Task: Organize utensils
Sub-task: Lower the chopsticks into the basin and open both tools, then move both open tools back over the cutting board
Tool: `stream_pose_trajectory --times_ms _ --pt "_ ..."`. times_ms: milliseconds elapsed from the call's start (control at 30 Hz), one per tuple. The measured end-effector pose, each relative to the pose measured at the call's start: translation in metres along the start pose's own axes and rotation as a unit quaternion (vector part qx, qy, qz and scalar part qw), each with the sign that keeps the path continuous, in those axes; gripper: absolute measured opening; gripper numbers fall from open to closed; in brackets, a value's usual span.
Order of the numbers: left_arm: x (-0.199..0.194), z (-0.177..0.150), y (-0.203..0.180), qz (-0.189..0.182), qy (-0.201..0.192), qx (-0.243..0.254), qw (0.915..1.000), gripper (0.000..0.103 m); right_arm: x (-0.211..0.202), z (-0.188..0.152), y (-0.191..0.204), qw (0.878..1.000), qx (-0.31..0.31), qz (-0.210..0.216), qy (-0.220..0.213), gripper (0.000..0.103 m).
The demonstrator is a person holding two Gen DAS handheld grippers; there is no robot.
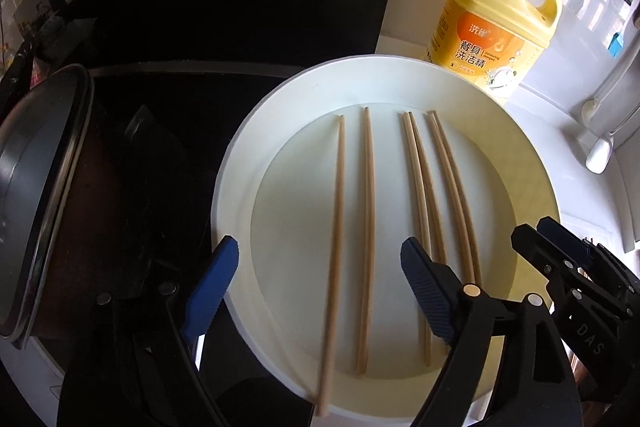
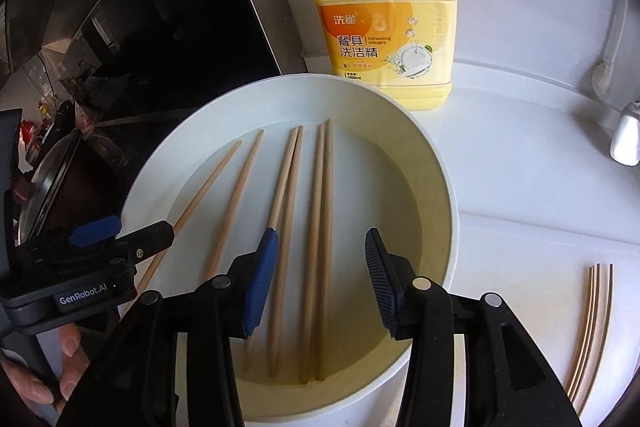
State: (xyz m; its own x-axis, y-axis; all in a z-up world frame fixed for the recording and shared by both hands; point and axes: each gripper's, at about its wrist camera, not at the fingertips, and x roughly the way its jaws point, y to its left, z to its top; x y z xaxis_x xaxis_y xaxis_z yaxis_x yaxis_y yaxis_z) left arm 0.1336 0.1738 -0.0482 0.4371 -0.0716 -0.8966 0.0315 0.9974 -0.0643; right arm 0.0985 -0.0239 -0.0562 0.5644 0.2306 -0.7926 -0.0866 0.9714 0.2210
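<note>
Several wooden chopsticks (image 1: 368,227) lie side by side in a wide white bowl (image 1: 240,163); they show in the right wrist view too (image 2: 324,227), in the same bowl (image 2: 436,171). My left gripper (image 1: 320,291) is open and empty, held above the two left chopsticks. My right gripper (image 2: 320,279) is open and empty above the rightmost pair; it also shows at the right of the left wrist view (image 1: 556,243). The left gripper (image 2: 120,231) shows at the left of the right wrist view. Several more chopsticks (image 2: 592,327) lie on the white counter right of the bowl.
A yellow dish-soap bottle (image 2: 384,11) with a pump stands behind the bowl. A black cooktop (image 1: 200,7) and a dark pot with a lid (image 1: 44,187) are at the left. A white brush (image 2: 608,47) and a white object (image 2: 626,141) sit at the right.
</note>
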Motion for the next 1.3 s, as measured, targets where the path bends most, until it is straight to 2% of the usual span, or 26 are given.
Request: stream_pose_trajectory --times_ms 1067,1300 --pt "-0.027 -0.013 -0.002 0.008 -0.017 -0.004 0.9998 0.082 -0.035 -0.006 0.01 1.0 -0.017 -0.006 -0.018 0.052" --pt "-0.033 -0.013 0.003 0.009 -0.02 -0.002 0.9998 0.089 -0.04 -0.008 0.015 1.0 -0.017 -0.014 -0.021 0.057"
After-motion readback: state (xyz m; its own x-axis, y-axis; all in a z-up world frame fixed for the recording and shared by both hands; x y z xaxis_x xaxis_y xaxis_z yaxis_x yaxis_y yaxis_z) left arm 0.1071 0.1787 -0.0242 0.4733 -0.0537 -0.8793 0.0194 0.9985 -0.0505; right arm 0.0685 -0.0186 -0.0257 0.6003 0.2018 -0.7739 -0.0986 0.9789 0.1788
